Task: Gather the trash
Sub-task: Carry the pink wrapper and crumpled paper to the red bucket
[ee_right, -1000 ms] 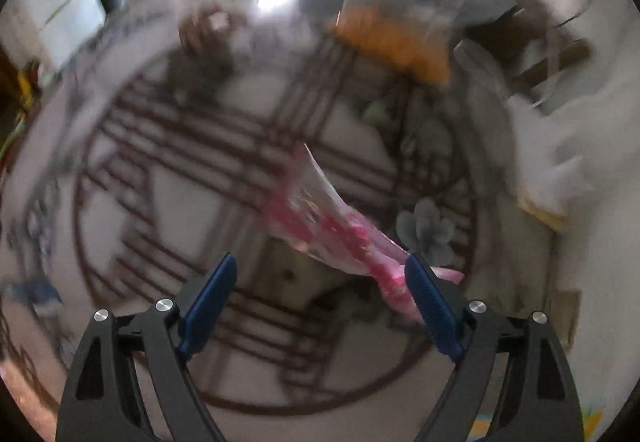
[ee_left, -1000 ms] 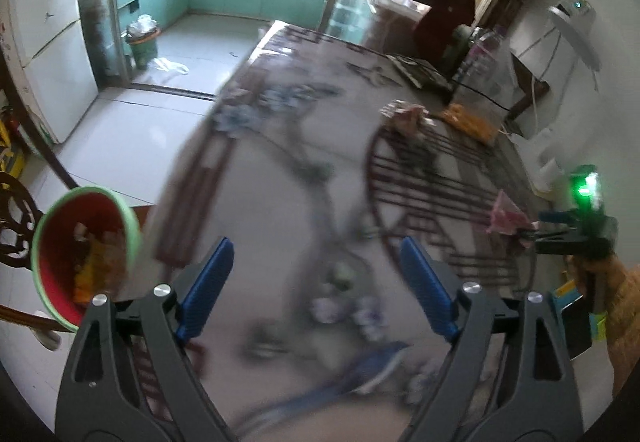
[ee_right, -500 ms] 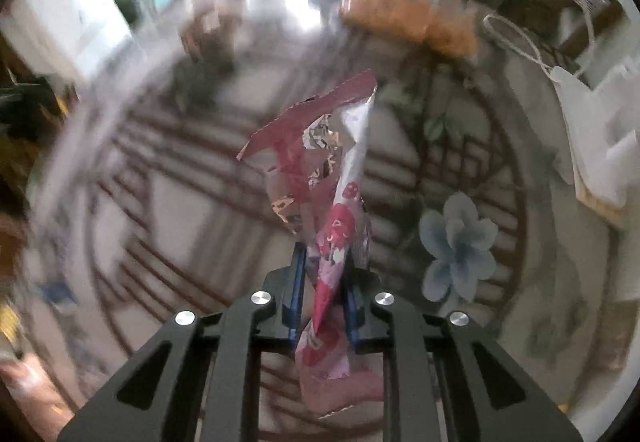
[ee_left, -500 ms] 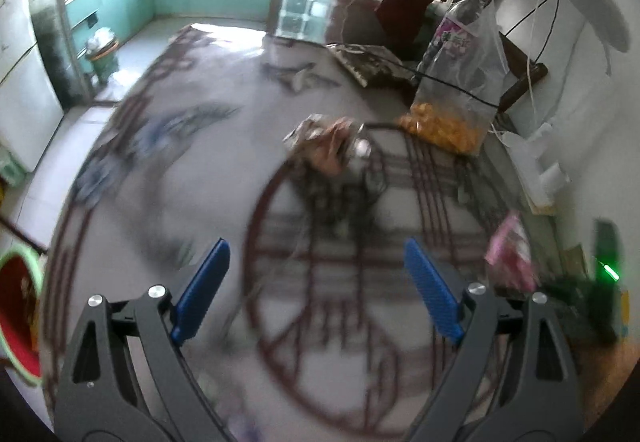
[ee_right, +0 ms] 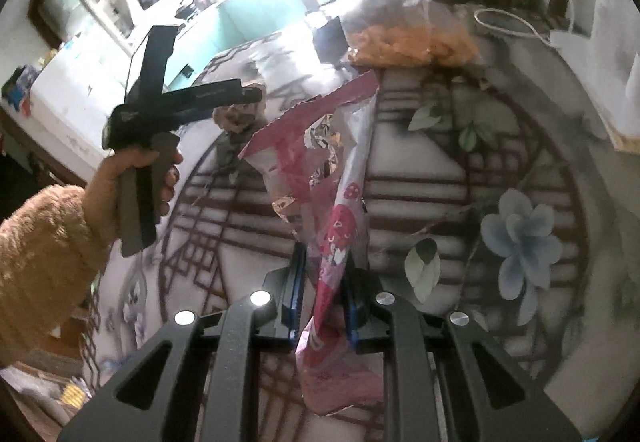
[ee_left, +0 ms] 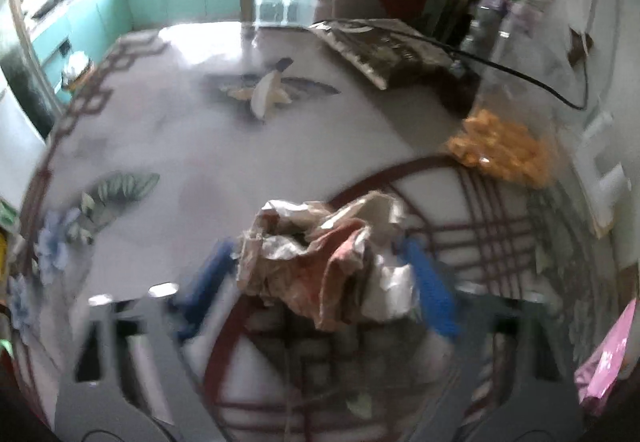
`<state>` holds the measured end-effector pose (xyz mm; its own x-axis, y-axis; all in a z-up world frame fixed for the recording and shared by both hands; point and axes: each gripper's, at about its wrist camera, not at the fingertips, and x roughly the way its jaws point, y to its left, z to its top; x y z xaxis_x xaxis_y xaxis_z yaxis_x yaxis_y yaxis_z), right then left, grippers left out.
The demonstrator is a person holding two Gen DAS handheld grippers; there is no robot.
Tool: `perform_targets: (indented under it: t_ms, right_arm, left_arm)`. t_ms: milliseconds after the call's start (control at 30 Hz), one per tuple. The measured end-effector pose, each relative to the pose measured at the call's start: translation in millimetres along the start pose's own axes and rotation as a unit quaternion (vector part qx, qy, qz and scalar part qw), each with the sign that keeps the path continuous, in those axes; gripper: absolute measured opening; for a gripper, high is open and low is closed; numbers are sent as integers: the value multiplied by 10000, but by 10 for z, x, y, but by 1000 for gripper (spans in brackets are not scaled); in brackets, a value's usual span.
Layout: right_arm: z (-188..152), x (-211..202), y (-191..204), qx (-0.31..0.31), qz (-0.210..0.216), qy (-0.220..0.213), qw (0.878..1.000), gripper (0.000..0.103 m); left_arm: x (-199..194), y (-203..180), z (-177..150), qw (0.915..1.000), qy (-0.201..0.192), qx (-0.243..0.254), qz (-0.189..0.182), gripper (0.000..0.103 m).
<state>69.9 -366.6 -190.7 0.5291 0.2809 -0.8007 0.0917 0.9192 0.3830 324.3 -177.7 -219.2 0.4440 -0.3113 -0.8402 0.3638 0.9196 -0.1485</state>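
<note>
The crumpled wrapper [ee_left: 320,262] lies on the bench [ee_left: 240,146], squarely between the closing fingers of the left claw [ee_left: 320,274], its bulk spanning the gap. The right claw [ee_right: 320,302], clamped on the pink packet [ee_right: 336,226], hangs well apart from the wrapper.

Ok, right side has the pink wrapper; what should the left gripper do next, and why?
Probably finish closing the left gripper on the crumpled brown-and-white paper wad: its blue jaws are closing with the wad between them, on the patterned table. The right gripper clamps the pink foil snack wrapper.
</note>
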Motion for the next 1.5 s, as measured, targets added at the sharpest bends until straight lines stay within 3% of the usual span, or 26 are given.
perform_targets:
  t_ms: [33,167,333,600,867,1167,1500]
  right_arm:
    - [12,-16,15,17,-21,-15,10000,17]
    - [9,-108,149,3,-99,-196,9998,17]
    - [-24,-326,614,-329,-84,-526,9980,17]
    - [-136,-690,1403,-609,157,-999,9930,17]
    - [-256,-1093,2122,-1184,283,-1665,9785,17]
    - [-260,-1176,2663,-1317,502,-2018,9692,17]
    - [-313,-958,3264,-1053,227,-2126,9712,17]
  left_arm:
    - [-16,24,-1,10000,-36,-16,-11,61]
    - [-324,54,-68,9989,-329,280,184,33]
    - [-1059,224,-357,9981,-597,111,45,24]
    - [-2222,450,-980,9951,-867,-408,-256,24]
    - [-3059,743,-1549,9892,-1244,-776,-49,24]
    - [-3503,1202,-1767,9836,-1553,-823,405,24]
    - [-3615,1838,-1670,9852,-1617,-502,285,24]
